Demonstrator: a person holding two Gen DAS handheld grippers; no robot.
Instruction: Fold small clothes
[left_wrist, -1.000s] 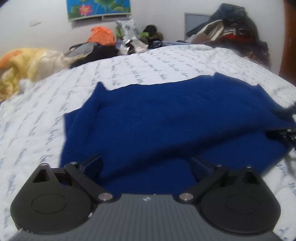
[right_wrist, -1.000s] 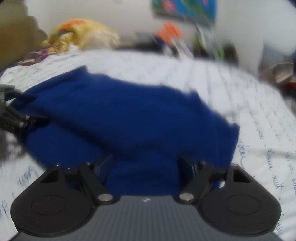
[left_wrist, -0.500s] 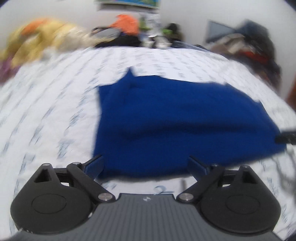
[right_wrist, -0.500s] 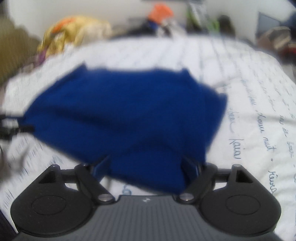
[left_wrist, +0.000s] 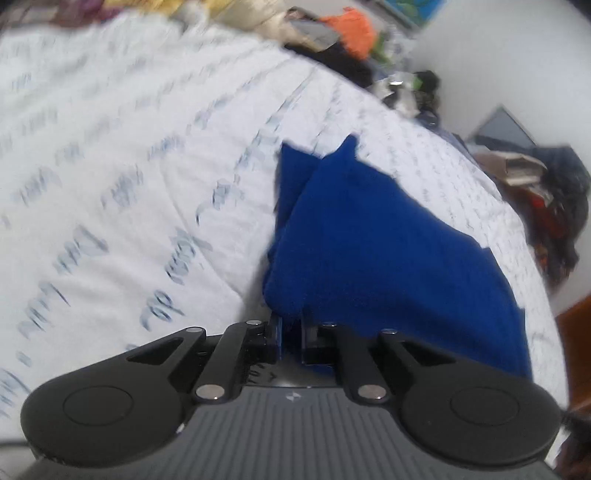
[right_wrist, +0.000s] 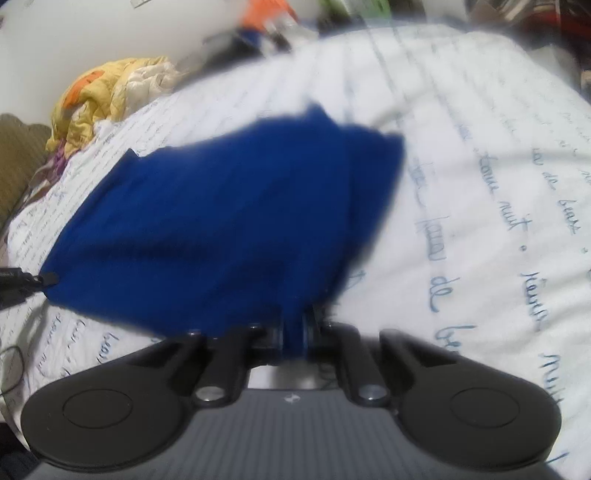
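A blue garment (left_wrist: 388, 251) lies on a white bed sheet printed with blue script (left_wrist: 129, 192). My left gripper (left_wrist: 291, 332) is shut on the garment's near left corner. In the right wrist view the same blue garment (right_wrist: 221, 221) spreads to the left, and my right gripper (right_wrist: 293, 330) is shut on its near right corner. The left gripper's dark tip (right_wrist: 22, 282) shows at the garment's far left corner in the right wrist view. Both views are blurred by motion.
A yellow quilt (right_wrist: 110, 88) is bunched at the head of the bed. Piles of clothes, one orange (left_wrist: 351, 27), lie along the far edge. A dark heap of clothes (left_wrist: 554, 206) sits at the right. A black cable (right_wrist: 11, 365) lies on the sheet.
Both grippers went from wide open around the garment's near edge to shut on its near corners. Both cameras tilted and swung outward, and the garment bunched toward the jaws.
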